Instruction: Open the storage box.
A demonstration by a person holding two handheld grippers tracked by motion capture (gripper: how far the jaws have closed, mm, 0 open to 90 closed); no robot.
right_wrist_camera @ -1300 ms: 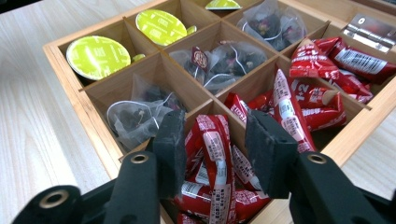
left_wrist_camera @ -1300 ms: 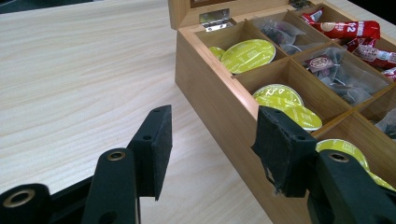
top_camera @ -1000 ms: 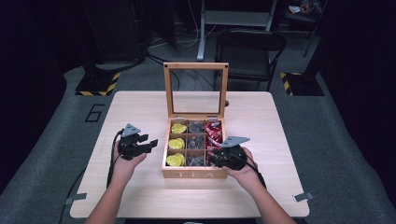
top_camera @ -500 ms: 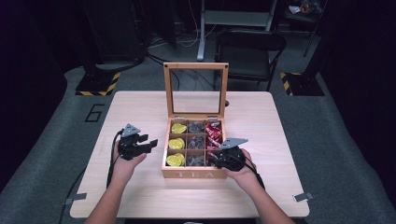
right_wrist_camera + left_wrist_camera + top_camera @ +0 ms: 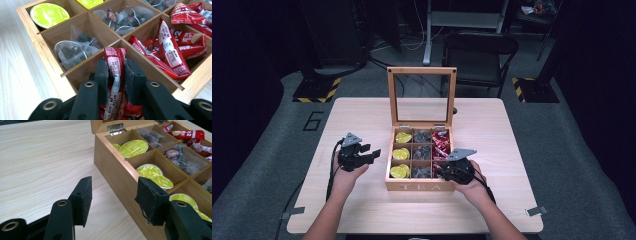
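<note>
From above, a pale wooden table point(image 5: 362, 210) stands on grey floor in a dark room, a black chair point(image 5: 479, 55) behind it. The wooden tea box point(image 5: 418, 186) is open, lid upright.

Left gripper point(image 5: 112, 195): jaws wide apart, empty, the box wall just beside its right jaw.

Right gripper point(image 5: 117, 75): jaws pressed on a red sachet point(image 5: 114, 62) over the box's near compartment; more red sachets point(image 5: 172, 42) lie beyond.
</note>
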